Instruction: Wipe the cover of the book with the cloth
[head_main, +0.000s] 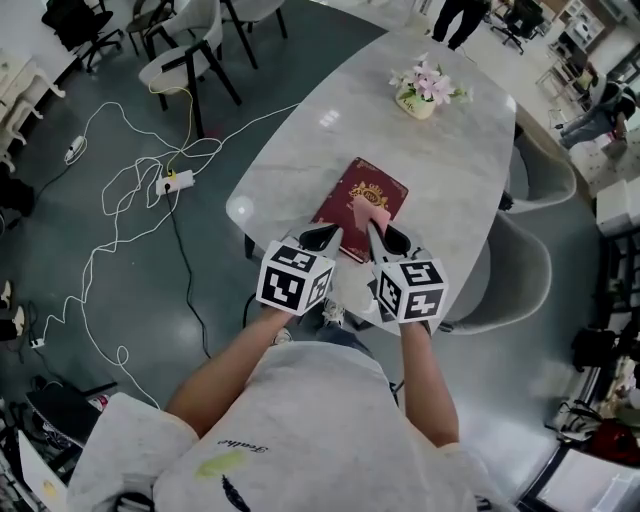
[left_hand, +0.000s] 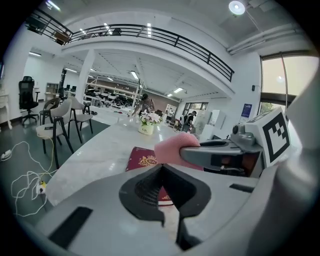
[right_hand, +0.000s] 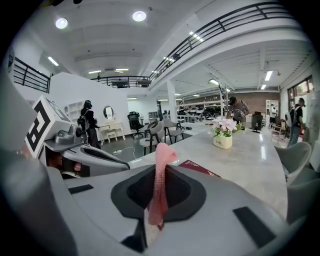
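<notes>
Nearest the person, the left claw (head_main: 322, 238) has its jaws together with nothing between them. It hangs just left of the right claw (head_main: 386, 236) and is not on anything. The right claw is clamped on the pink cloth (right_hand: 160, 185). Only a thin fold is pinched, and the rest stands up past the jaw tips as a narrow strip.

Directly ahead of both claws lies the dark red book (head_main: 360, 205), flat and closed on the pale marble surface (head_main: 450, 165). The cloth's free end is over the book's near right part. Whether it presses on the cover or hangs just above it cannot be told. Well beyond the book, far ahead of the claws, stands a small pot of pink flowers (head_main: 422, 95).

The main risk, as I judge it, is the book skating. Nothing pins it, the stone looks slick, and a firm stroke could drag or turn it. A stroke drawn back toward the claws could carry it toward the surface's near edge, which is close by. The narrow pinch on the cloth may also slip under friction and leave bare jaw tips on the cover. Resting the left claw on the book would guard against the sliding.
</notes>
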